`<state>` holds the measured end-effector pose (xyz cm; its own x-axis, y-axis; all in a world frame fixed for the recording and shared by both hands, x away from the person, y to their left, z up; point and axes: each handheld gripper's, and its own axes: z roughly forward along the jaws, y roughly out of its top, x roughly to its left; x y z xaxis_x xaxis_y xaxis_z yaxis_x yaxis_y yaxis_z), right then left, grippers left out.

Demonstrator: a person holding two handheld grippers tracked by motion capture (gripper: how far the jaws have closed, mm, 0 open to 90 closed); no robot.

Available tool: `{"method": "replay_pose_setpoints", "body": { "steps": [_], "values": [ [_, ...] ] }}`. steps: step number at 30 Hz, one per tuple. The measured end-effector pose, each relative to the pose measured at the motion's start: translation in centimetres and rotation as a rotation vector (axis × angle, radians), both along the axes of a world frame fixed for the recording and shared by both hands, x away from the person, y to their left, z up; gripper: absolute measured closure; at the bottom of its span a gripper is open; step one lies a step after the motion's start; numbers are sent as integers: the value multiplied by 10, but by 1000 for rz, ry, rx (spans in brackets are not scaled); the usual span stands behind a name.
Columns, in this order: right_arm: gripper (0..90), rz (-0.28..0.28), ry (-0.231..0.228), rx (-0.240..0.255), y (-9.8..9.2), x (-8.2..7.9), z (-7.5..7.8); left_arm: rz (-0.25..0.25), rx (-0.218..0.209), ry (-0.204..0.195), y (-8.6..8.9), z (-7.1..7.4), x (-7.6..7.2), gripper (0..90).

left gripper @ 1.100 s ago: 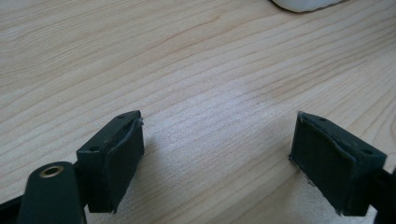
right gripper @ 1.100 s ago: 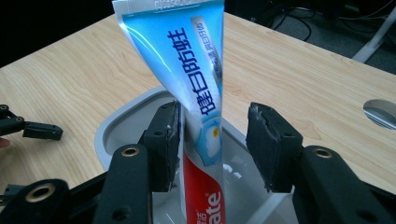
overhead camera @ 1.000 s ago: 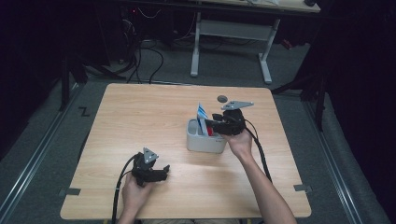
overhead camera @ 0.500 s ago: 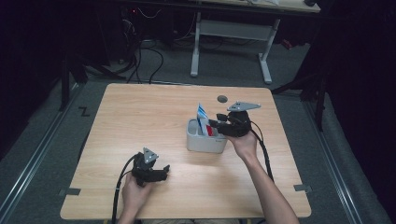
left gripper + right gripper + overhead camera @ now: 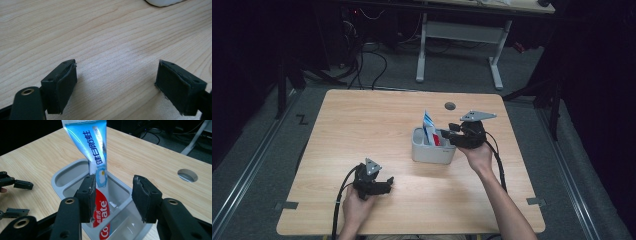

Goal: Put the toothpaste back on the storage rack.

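A blue, white and red toothpaste tube [image 5: 98,157] stands tilted in a grey divided caddy [image 5: 62,175] near the middle of the table. From the high view, the tube [image 5: 429,127] sticks up out of the caddy [image 5: 432,152]. My right gripper [image 5: 113,197] hovers over the caddy's right end, open; the tube lies against its left pad while the right pad stands clear of it. Seen from above, this gripper [image 5: 447,136] points left at the caddy. My left gripper [image 5: 116,85] rests low over bare wood, open and holding nothing, near the front left [image 5: 387,183].
A round cable hole [image 5: 450,106] lies in the tabletop behind the caddy. The wooden table [image 5: 362,125] has bare surface to the left and front. A desk frame and cables stand on the floor beyond the far edge. The left gripper's jaws [image 5: 15,185] show at the left of the right gripper view.
My right gripper has shifted slightly to the right beside the caddy. The left gripper and the tube have stayed put.
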<state>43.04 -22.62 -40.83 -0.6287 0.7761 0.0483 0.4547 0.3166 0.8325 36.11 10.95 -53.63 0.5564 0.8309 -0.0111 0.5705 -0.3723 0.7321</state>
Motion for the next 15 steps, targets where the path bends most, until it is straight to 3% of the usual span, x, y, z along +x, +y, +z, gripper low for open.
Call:
{"method": "replay_pose_setpoints", "body": {
  "steps": [5, 15],
  "values": [
    [542, -23, 4, 33, -12, -3, 1, -1, 1, 0, 0, 0, 0, 175],
    [543, -39, -8, 51, -27, -13, 1, -1, 1, 0, 0, 0, 0, 175]
  ]
}}
